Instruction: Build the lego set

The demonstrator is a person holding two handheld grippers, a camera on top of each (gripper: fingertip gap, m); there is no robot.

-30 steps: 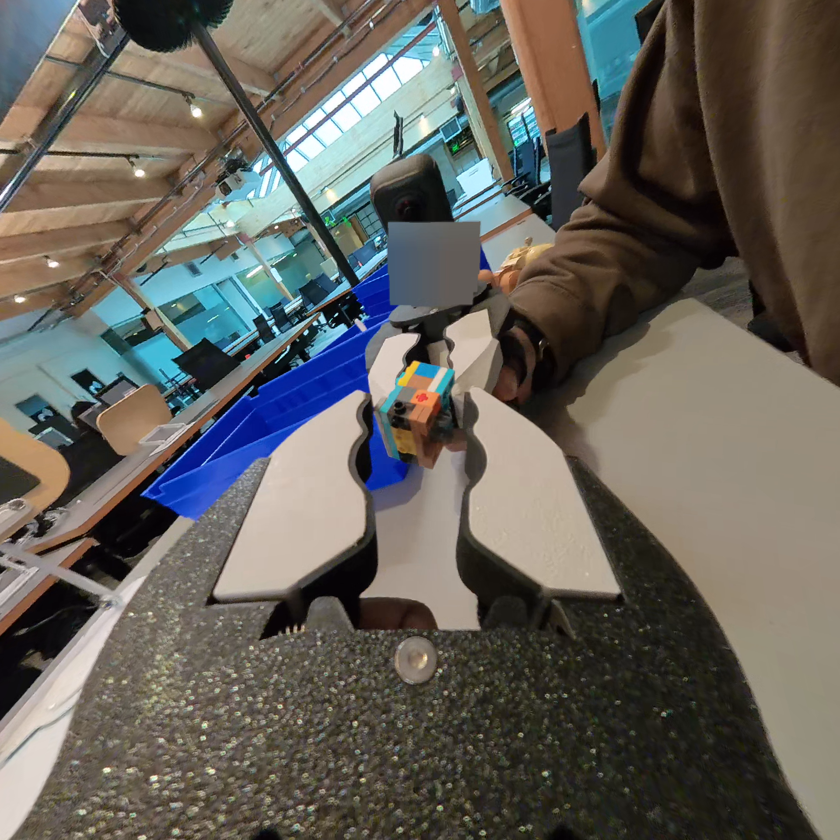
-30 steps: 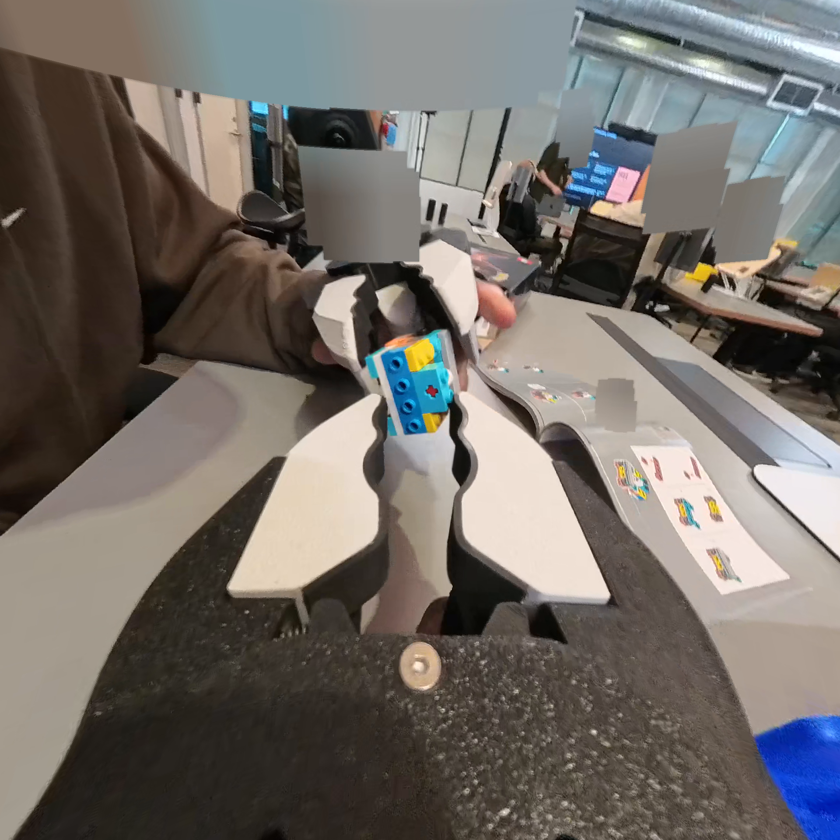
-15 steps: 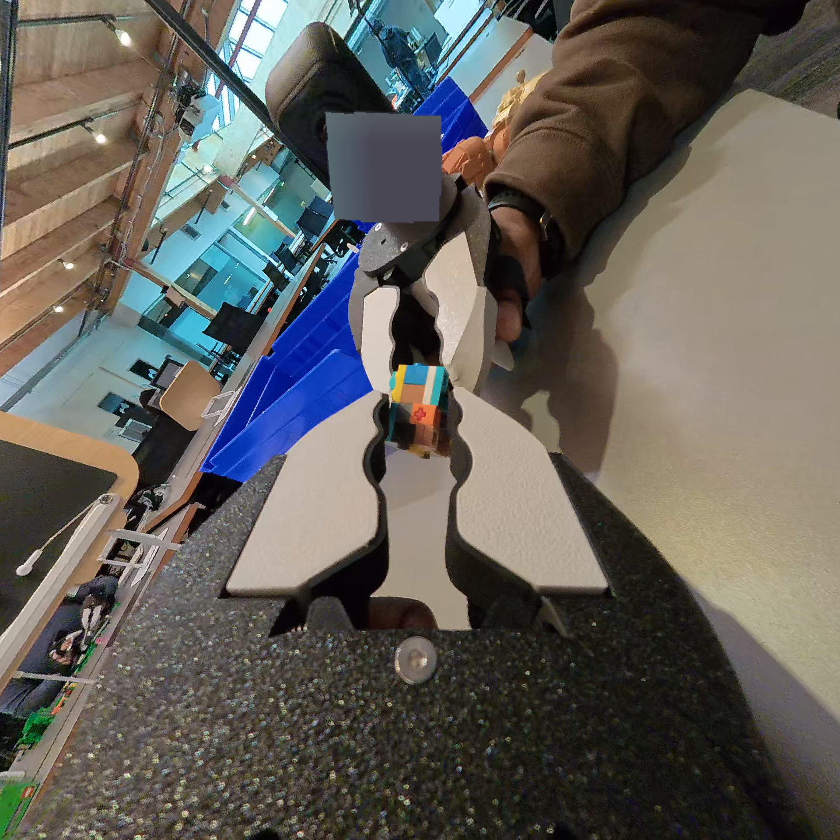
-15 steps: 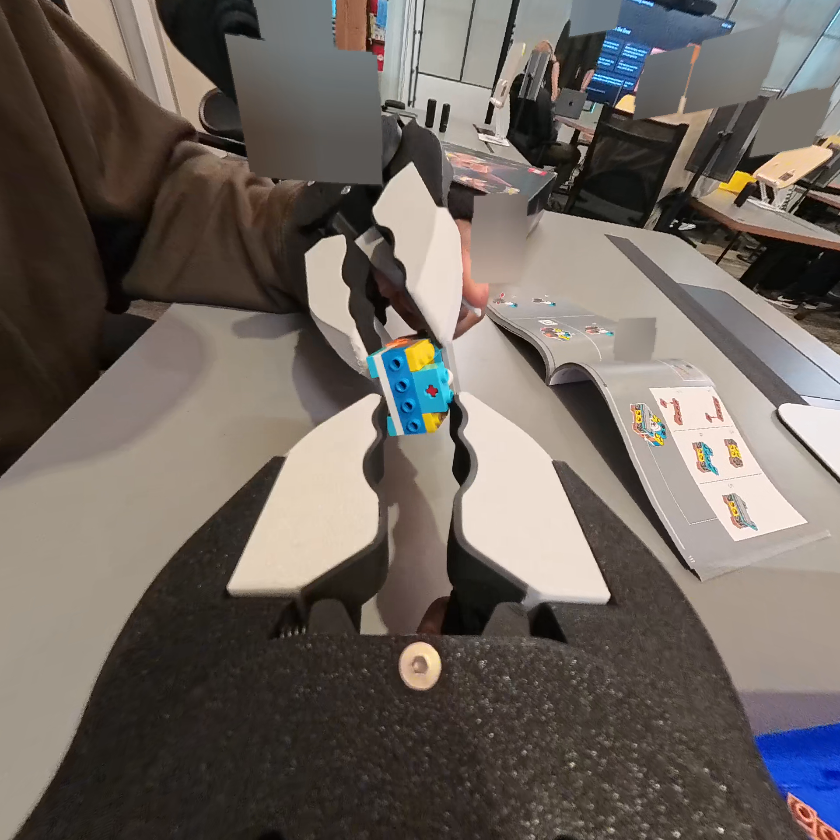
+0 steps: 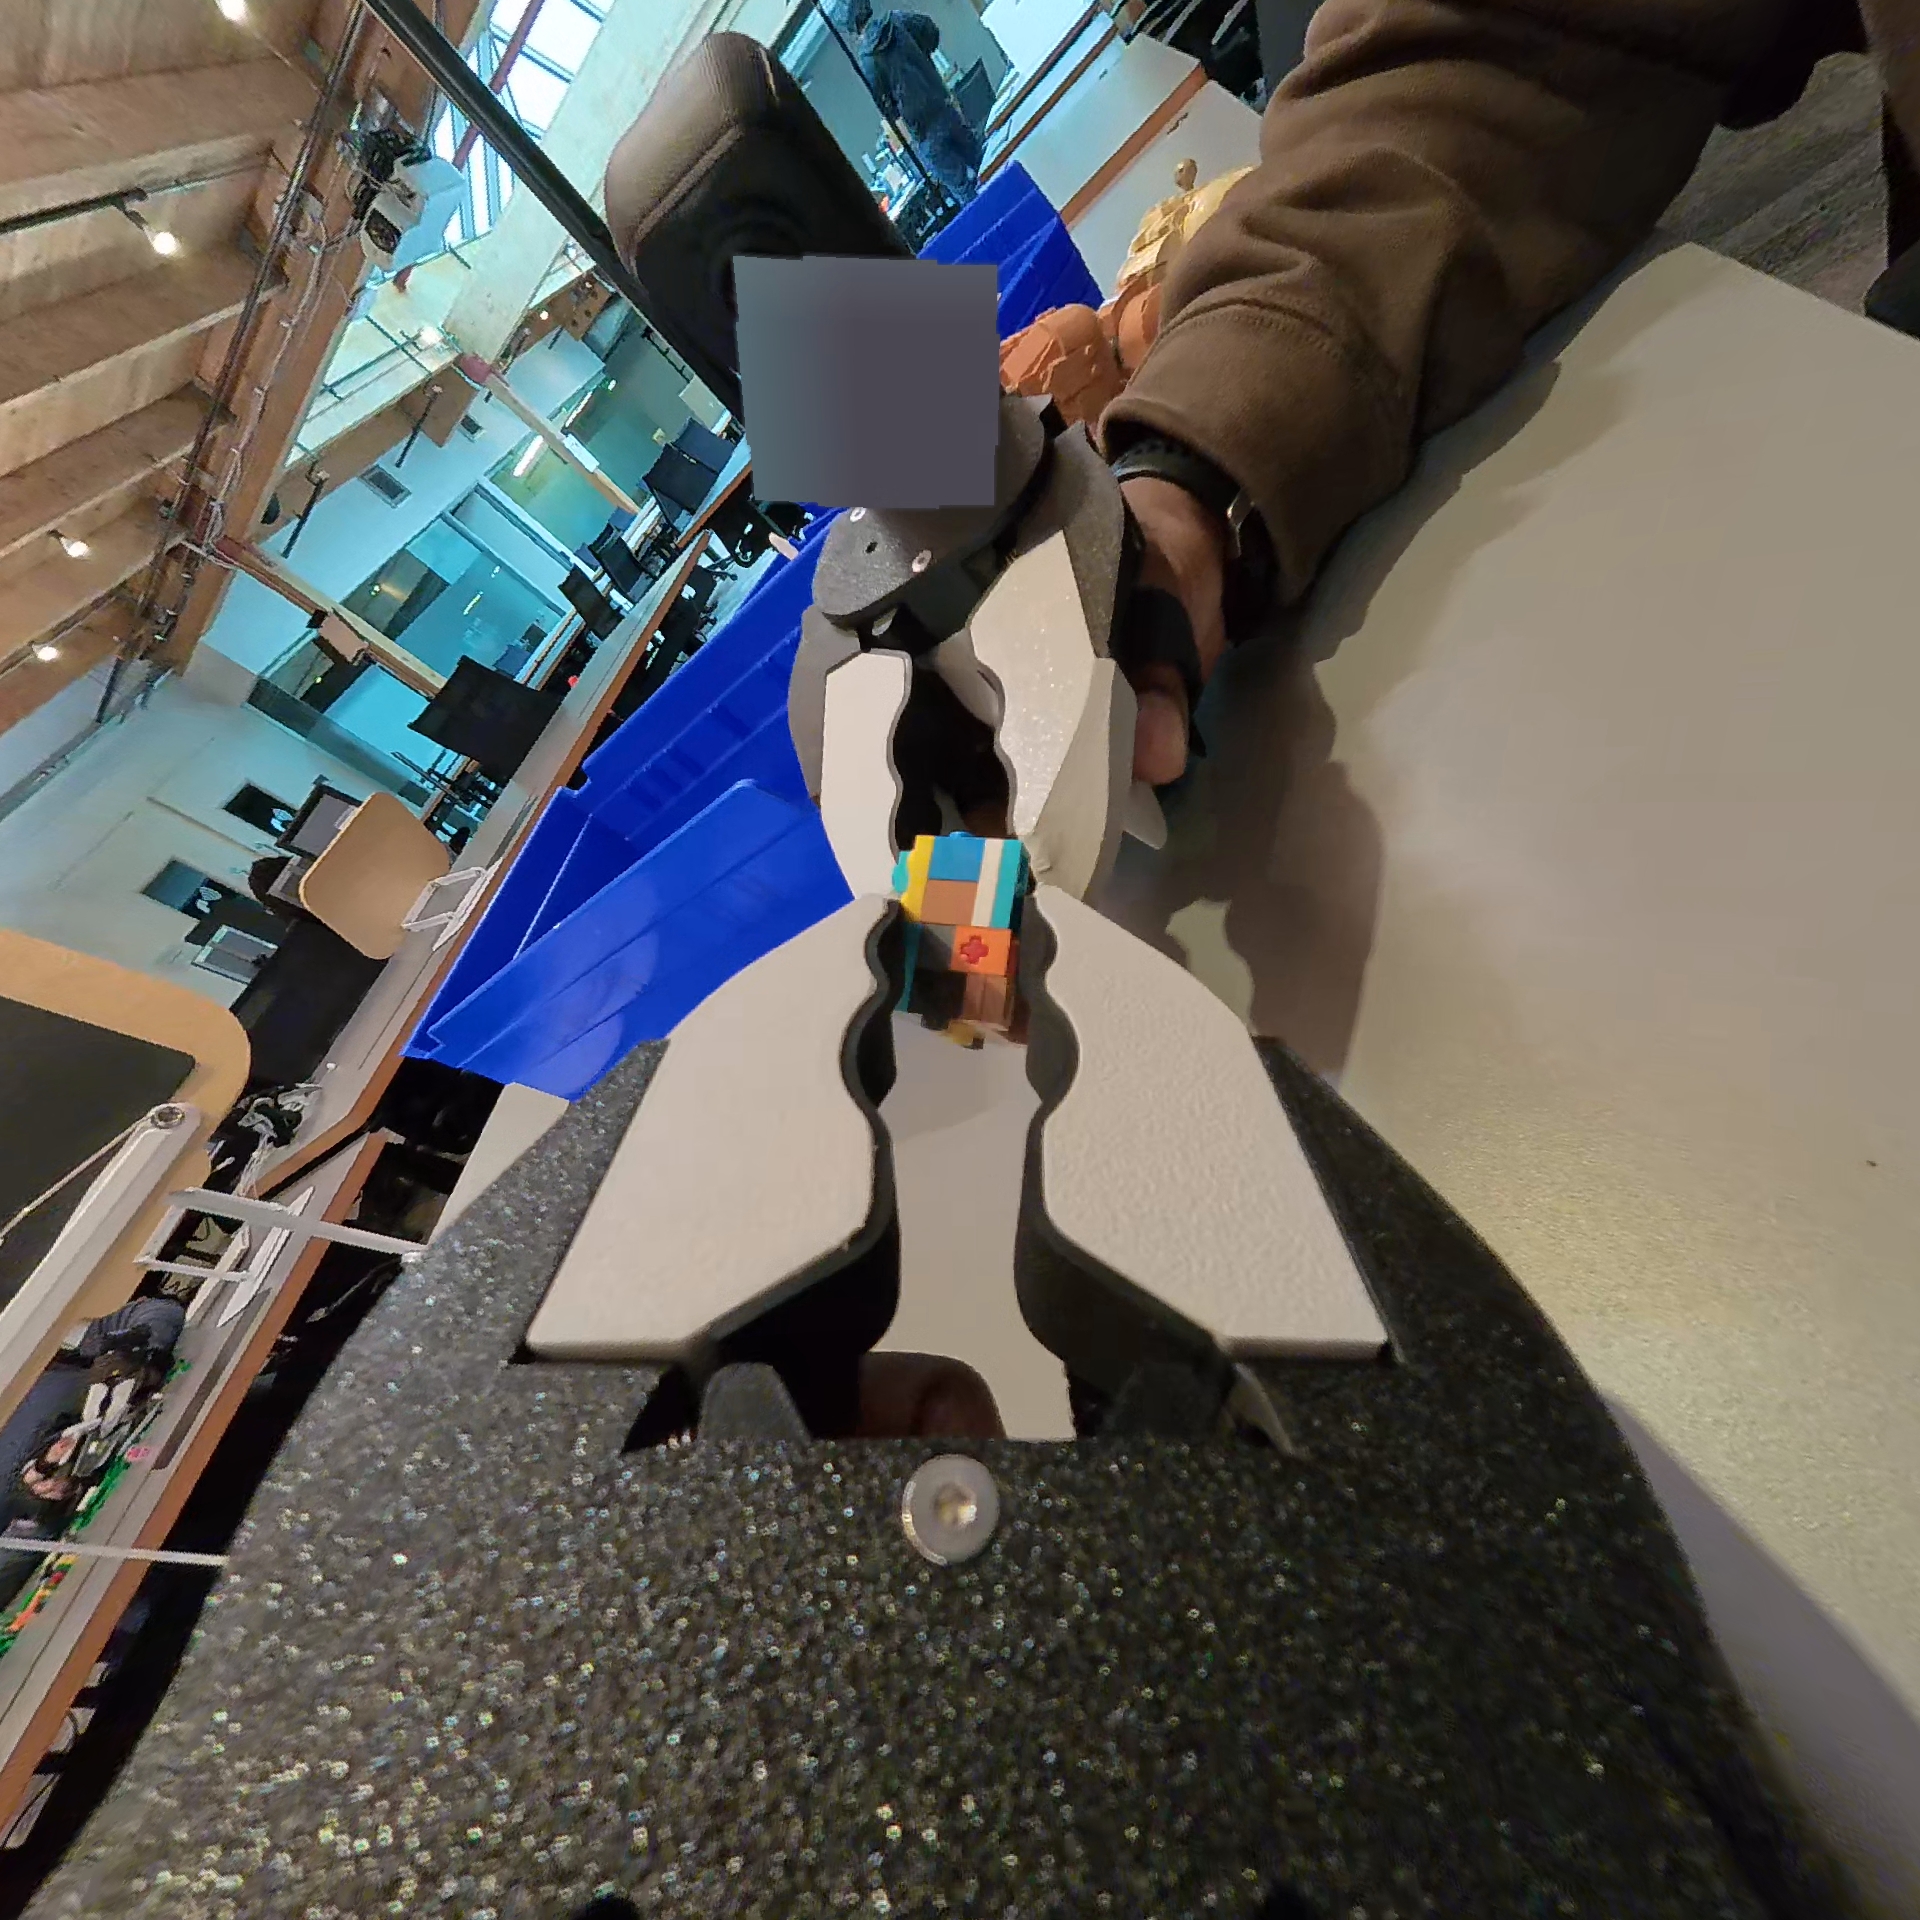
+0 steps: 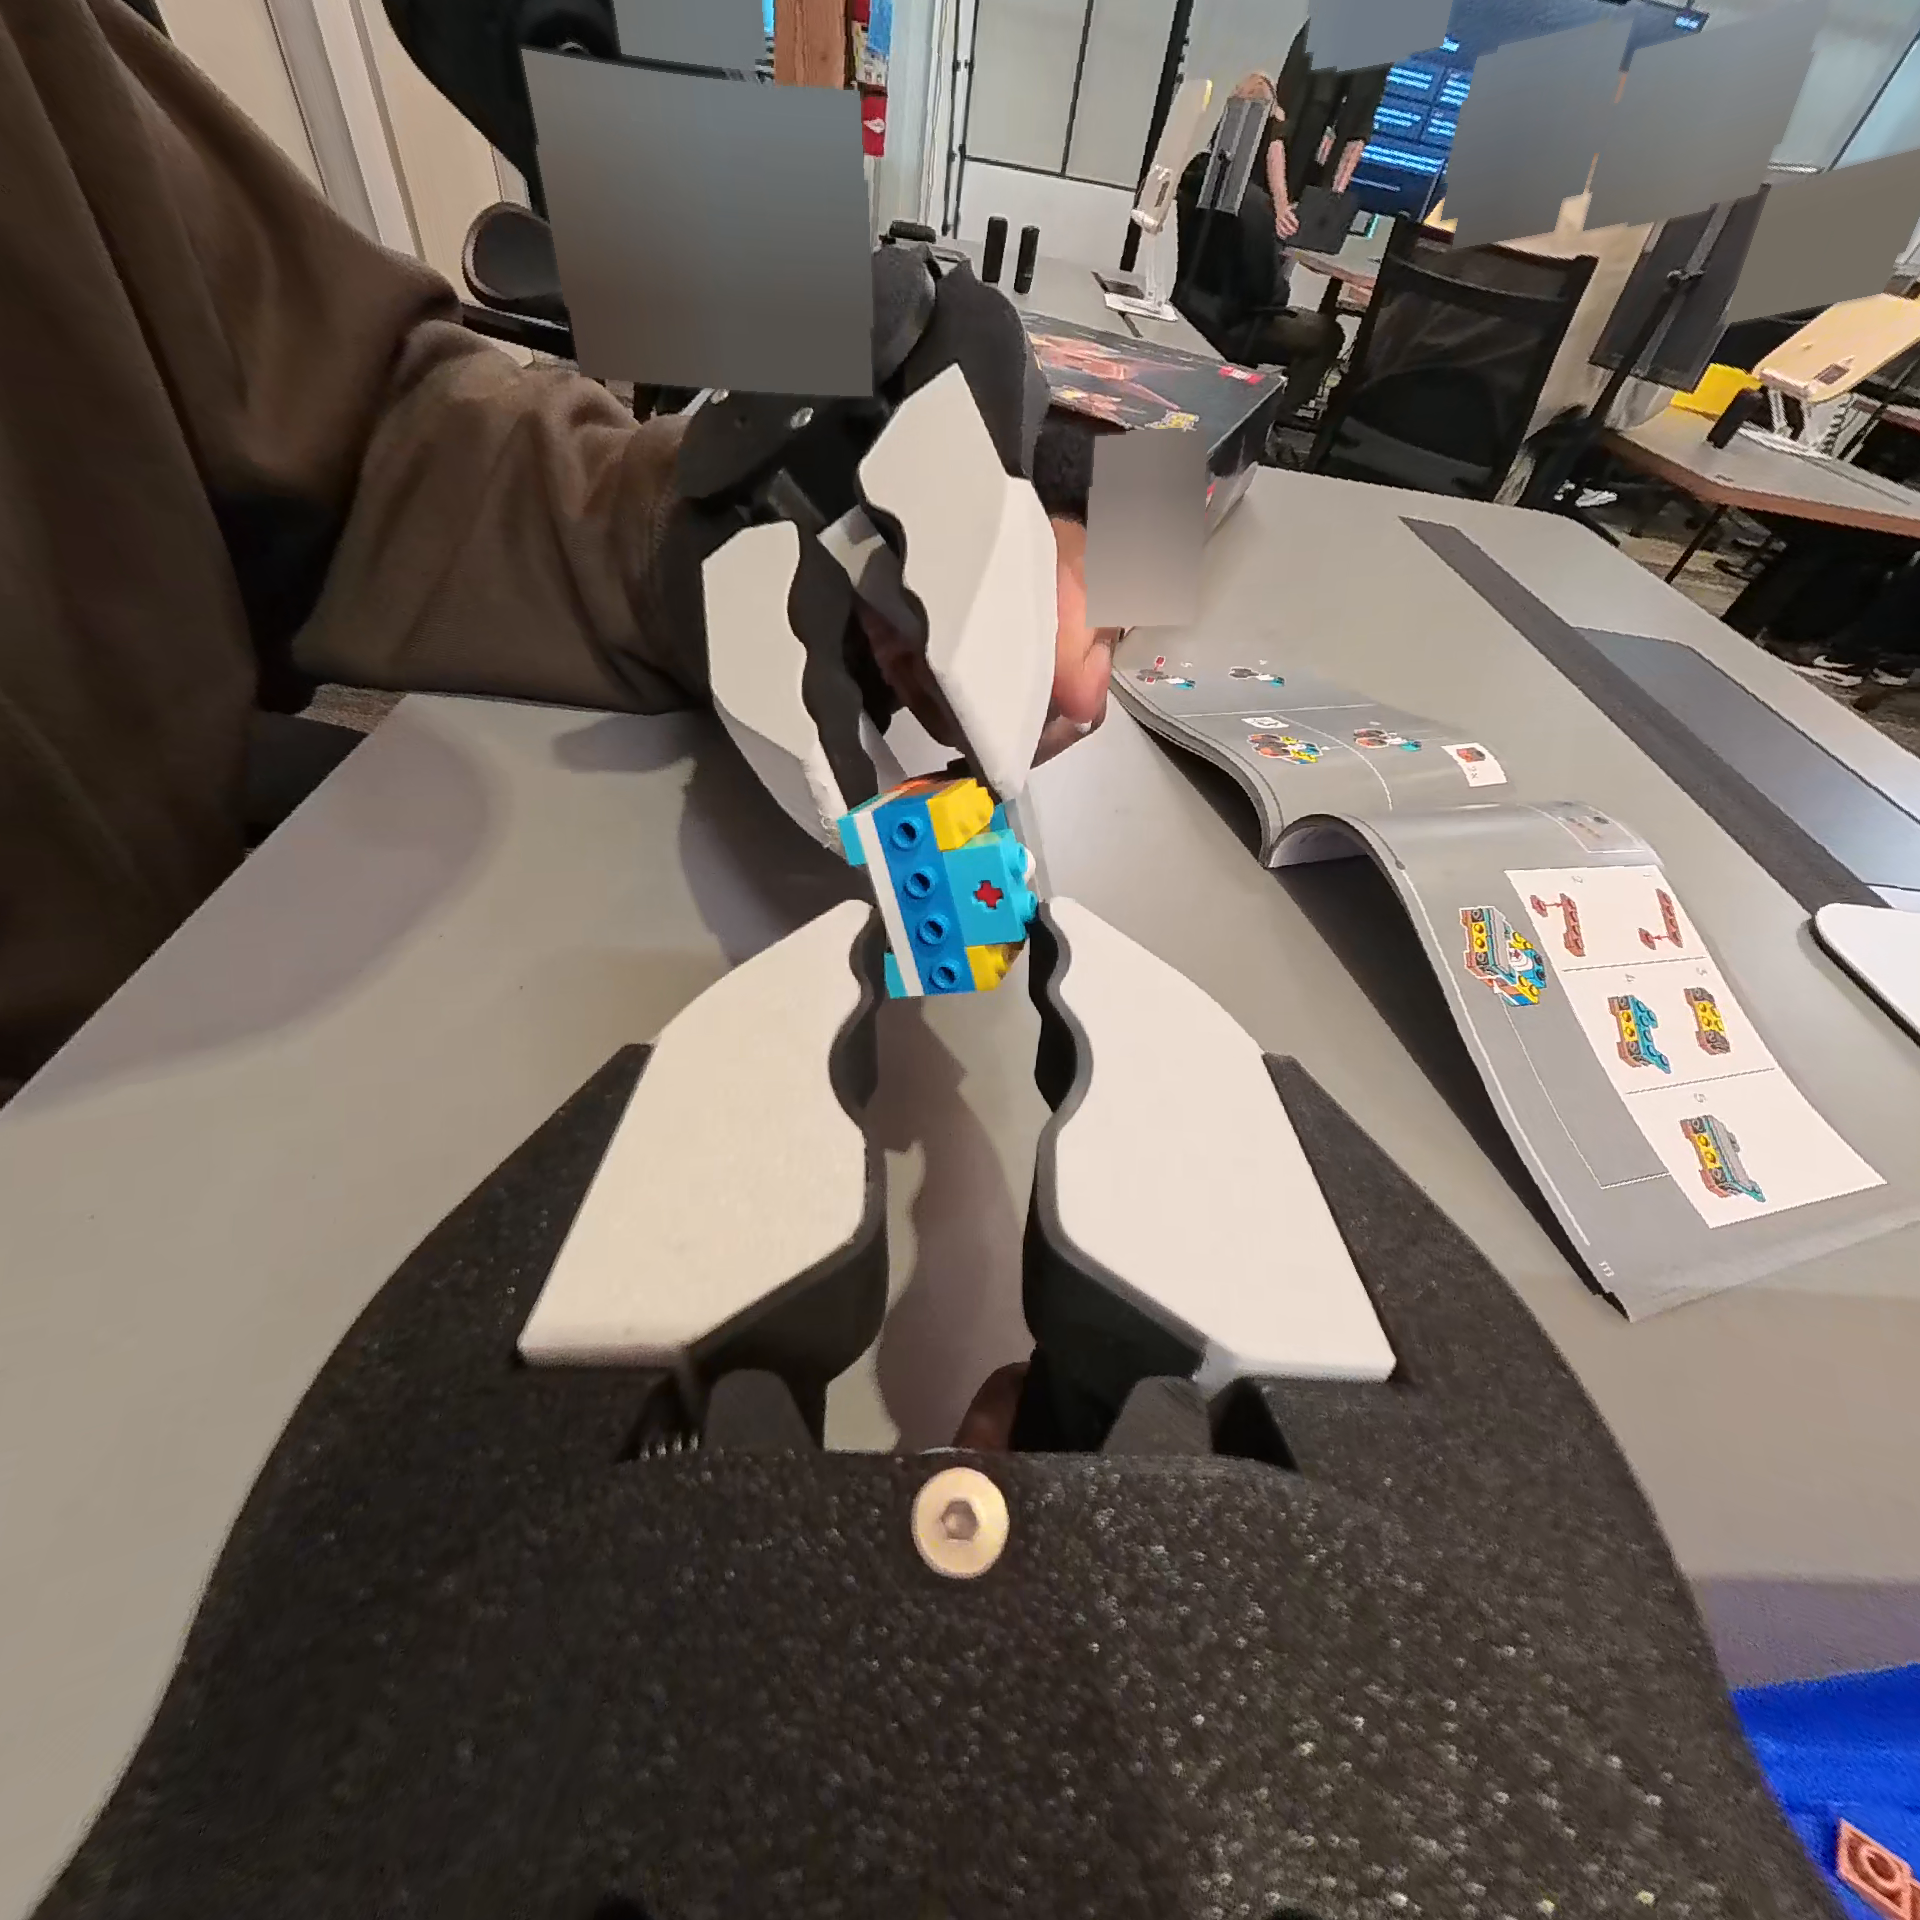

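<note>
A small lego assembly [image 5: 961, 935] of blue, yellow, orange and brown bricks with a red cross mark hangs in the air above the grey table [image 5: 1558, 831], held between both grippers. My left gripper [image 5: 964, 961] is shut on its near end. My right gripper [image 5: 971, 862] comes in from above and opposite. In the right wrist view, my right gripper [image 6: 954, 935] is shut on the assembly [image 6: 935, 894], whose blue studded side faces me. The left gripper [image 6: 920, 800] grips its far end. A hand in a brown sleeve [image 6: 468, 540] holds it.
An open instruction booklet [image 6: 1558, 935] lies on the table [image 6: 416, 935] to the right, with a dark lego box [image 6: 1143, 384] behind it. Blue bins [image 5: 644, 935] stand along the far edge. A blue bin [image 6: 1829, 1766] with a brown brick [image 6: 1881, 1881] is at the bottom right. My left and right fingertips are right by each other.
Both grippers have tilted and turned while keeping the assembly between them. The opposite gripper now reaches it from above rather than head-on. Both grips have held.
</note>
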